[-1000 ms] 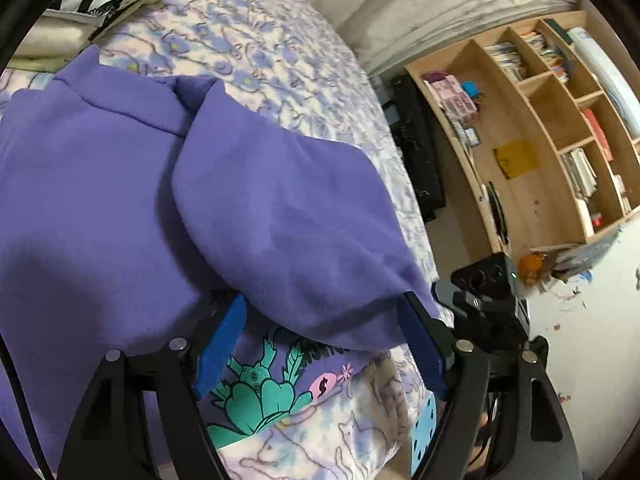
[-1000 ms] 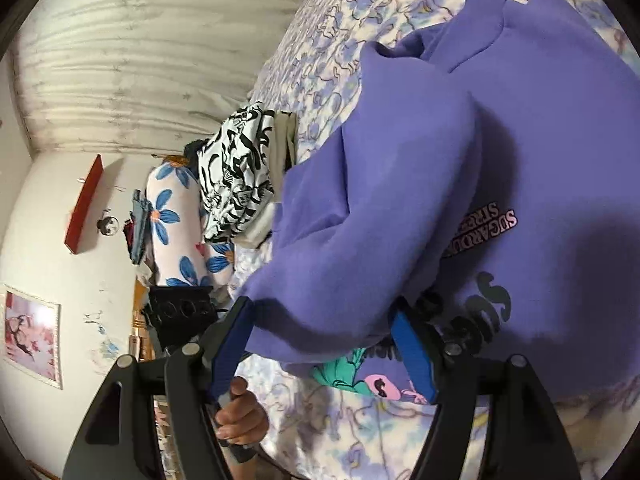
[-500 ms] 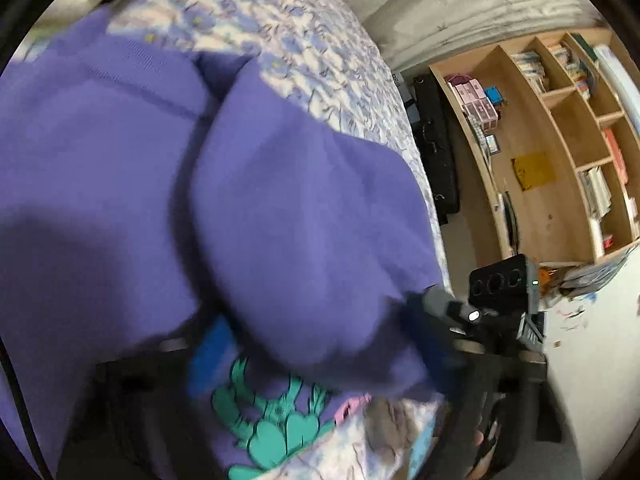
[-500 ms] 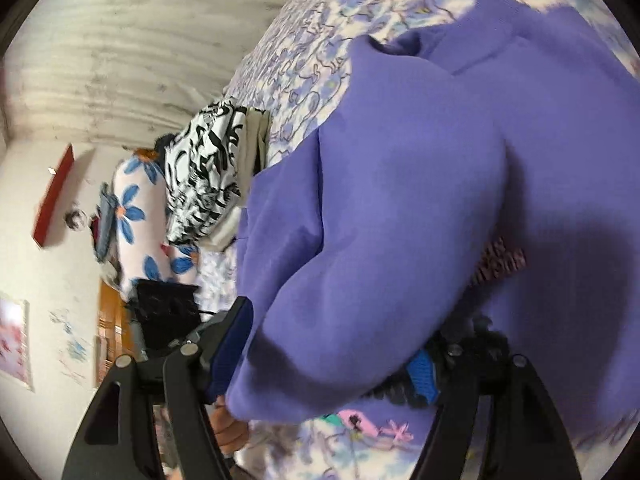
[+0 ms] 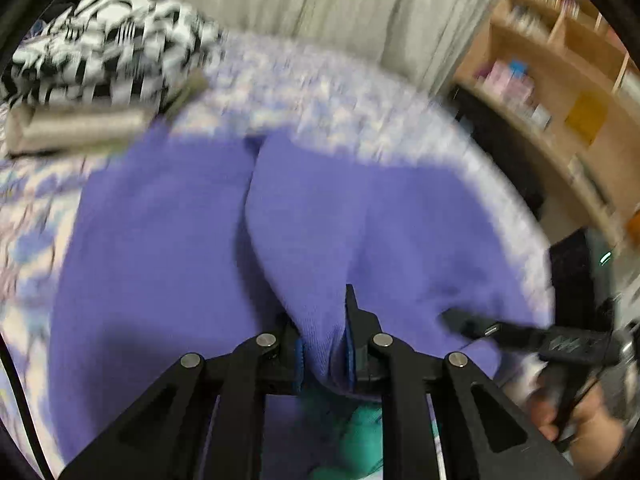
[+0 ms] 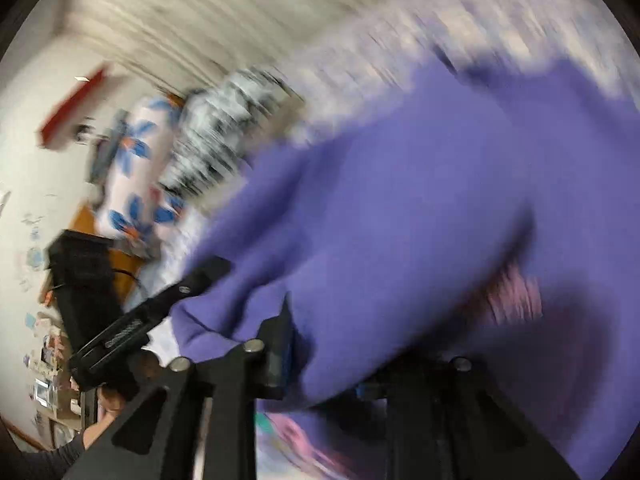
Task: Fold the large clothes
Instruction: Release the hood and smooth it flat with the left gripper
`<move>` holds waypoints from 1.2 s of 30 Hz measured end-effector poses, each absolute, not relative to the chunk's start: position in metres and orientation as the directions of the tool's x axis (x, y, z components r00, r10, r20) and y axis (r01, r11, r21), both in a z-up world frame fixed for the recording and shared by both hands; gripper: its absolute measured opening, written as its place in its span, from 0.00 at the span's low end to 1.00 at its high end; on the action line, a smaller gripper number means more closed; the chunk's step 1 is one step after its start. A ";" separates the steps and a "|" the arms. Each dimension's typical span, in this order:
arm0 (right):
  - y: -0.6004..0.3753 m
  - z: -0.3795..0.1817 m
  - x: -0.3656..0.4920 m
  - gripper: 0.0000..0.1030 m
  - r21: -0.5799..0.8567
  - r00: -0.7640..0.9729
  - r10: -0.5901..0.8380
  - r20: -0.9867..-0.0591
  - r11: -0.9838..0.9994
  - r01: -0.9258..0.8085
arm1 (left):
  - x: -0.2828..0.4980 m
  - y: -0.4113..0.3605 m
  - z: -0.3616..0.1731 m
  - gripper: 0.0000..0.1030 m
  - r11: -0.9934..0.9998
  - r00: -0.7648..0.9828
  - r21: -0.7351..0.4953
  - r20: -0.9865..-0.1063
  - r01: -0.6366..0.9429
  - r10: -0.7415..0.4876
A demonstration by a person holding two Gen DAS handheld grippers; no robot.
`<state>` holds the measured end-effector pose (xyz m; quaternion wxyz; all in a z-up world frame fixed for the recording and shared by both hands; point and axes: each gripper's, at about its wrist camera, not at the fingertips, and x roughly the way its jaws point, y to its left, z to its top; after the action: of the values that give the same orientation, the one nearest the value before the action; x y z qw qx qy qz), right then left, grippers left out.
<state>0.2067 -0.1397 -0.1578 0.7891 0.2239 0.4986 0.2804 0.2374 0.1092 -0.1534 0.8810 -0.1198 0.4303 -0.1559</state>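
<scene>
A purple sweatshirt lies on the floral bedspread, with a folded part on top of its body. My left gripper is shut on the lower edge of that folded purple part. My right gripper holds the same garment at its lower edge; its right finger is hidden under the cloth and the view is blurred. A teal print shows under the fold. Each gripper appears in the other's view, the right one and the left one.
A stack of folded clothes with a black-and-white top sits at the far left of the bed. A wooden bookshelf stands to the right. A flowered pillow and a grey curtain lie beyond the bed.
Both grippers were open around the folded purple part one second ago. They have closed on its lower edge, and both cameras have swung upward, blurring the views.
</scene>
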 end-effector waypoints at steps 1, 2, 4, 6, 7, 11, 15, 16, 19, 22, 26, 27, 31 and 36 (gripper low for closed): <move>-0.144 -0.161 0.200 0.22 0.633 0.350 0.663 -0.662 0.745 -0.213 | 0.233 0.108 -0.159 0.13 0.925 0.582 -0.344 -0.724 0.161 -0.371; -0.146 -0.161 0.196 0.22 0.628 0.358 0.656 -0.665 0.750 -0.207 | 0.231 0.108 -0.160 0.14 0.921 0.589 -0.359 -0.716 0.149 -0.374; -0.147 -0.157 0.191 0.22 0.604 0.372 0.628 -0.683 0.773 -0.196 | 0.233 0.107 -0.159 0.18 0.924 0.587 -0.362 -0.724 0.124 -0.362; -0.144 -0.153 0.189 0.22 0.583 0.376 0.606 -0.701 0.791 -0.188 | 0.236 0.106 -0.157 0.20 0.924 0.577 -0.368 -0.733 0.109 -0.360; -0.144 -0.150 0.189 0.24 0.576 0.373 0.598 -0.709 0.797 -0.182 | 0.238 0.105 -0.157 0.21 0.927 0.575 -0.361 -0.738 0.104 -0.353; -0.149 -0.138 0.185 0.36 0.557 0.382 0.571 -0.727 0.815 -0.158 | 0.231 0.103 -0.151 0.38 0.947 0.573 -0.304 -0.759 0.108 -0.309; -0.162 -0.126 0.183 0.45 0.540 0.420 0.541 -0.729 0.831 -0.132 | 0.217 0.114 -0.140 0.64 0.960 0.603 -0.269 -0.755 0.074 -0.258; -0.166 -0.122 0.181 0.45 0.529 0.437 0.524 -0.731 0.840 -0.123 | 0.214 0.117 -0.136 0.64 0.960 0.613 -0.270 -0.748 0.068 -0.253; -0.172 -0.110 0.176 0.45 0.450 0.502 0.440 -0.745 0.886 -0.110 | 0.202 0.119 -0.126 0.63 0.968 0.655 -0.246 -0.724 0.048 -0.217; -0.170 -0.088 0.169 0.45 0.362 0.606 0.355 -0.712 0.925 -0.117 | 0.194 0.115 -0.116 0.46 0.974 0.684 -0.217 -0.700 0.069 -0.204; -0.145 -0.062 0.174 0.45 0.237 0.684 0.301 -0.664 0.953 -0.188 | 0.199 0.098 -0.101 0.31 0.971 0.716 -0.206 -0.660 0.120 -0.229; -0.137 -0.061 0.178 0.45 0.229 0.683 0.311 -0.661 0.950 -0.211 | 0.201 0.095 -0.100 0.30 0.968 0.715 -0.212 -0.656 0.133 -0.242; -0.114 -0.074 0.197 0.45 0.225 0.645 0.340 -0.685 0.940 -0.257 | 0.214 0.079 -0.114 0.13 0.952 0.651 -0.256 -0.696 0.170 -0.303; -0.128 -0.115 0.205 0.42 0.132 0.615 0.204 -0.762 0.978 -0.162 | 0.213 0.067 -0.145 0.12 0.957 0.598 -0.238 -0.747 0.169 -0.291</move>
<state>0.2053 -0.1283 -0.1153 0.8983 0.0248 0.4267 0.1018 0.2128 0.0668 -0.1453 0.8909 -0.0711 0.4295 -0.1292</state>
